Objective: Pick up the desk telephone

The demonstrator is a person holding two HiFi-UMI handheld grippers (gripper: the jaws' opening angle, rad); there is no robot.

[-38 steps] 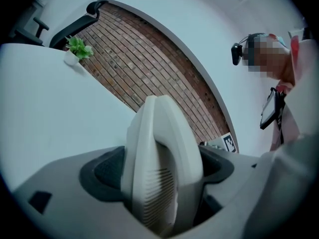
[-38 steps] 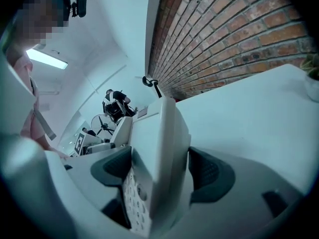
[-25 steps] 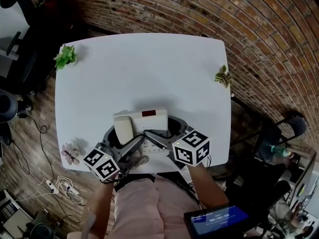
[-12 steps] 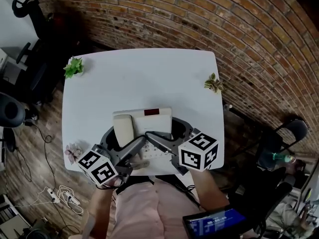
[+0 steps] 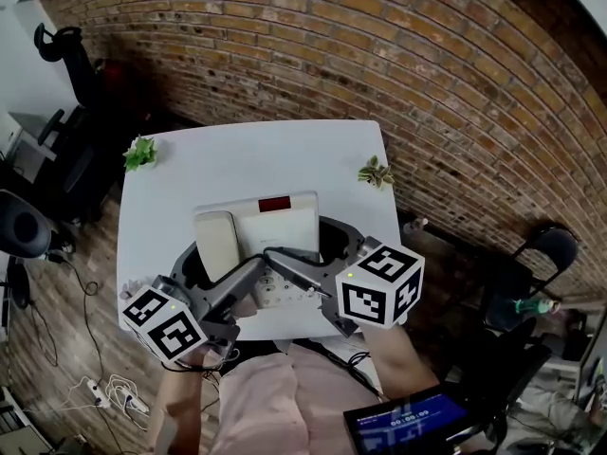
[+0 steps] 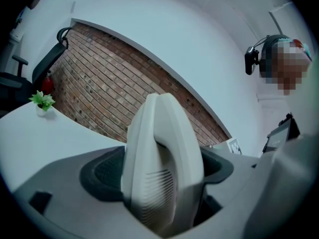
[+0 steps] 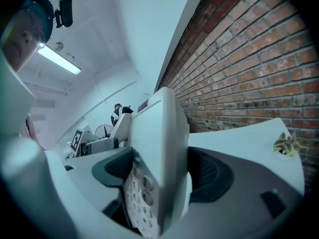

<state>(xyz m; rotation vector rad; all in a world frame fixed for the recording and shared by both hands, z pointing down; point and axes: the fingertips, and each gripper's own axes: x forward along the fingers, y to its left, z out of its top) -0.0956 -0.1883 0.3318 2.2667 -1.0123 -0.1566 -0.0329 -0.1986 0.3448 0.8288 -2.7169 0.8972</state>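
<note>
The white desk telephone (image 5: 275,224), with its handset (image 5: 215,245) on the left and a dark display at the top, hangs above the white table (image 5: 256,159). My left gripper (image 5: 224,278) is shut on its left side, at the handset end. My right gripper (image 5: 318,254) is shut on its right side, over the keypad. In the left gripper view the handset edge (image 6: 159,128) stands upright between the dark pads of the left gripper (image 6: 159,172). In the right gripper view the phone body (image 7: 162,128) and its keypad (image 7: 137,195) fill the gap of the right gripper (image 7: 162,176).
A small green plant (image 5: 140,152) stands at the table's far left corner and another plant (image 5: 376,171) at its far right corner. A brick wall (image 5: 398,55) runs behind. Office chairs (image 5: 24,226) stand at the left, cables (image 5: 119,391) lie on the floor, and a black chair (image 5: 550,245) is at the right.
Both grippers have risen together with the telephone held between them. The phone is off the table, and the table now looks smaller and farther below.
</note>
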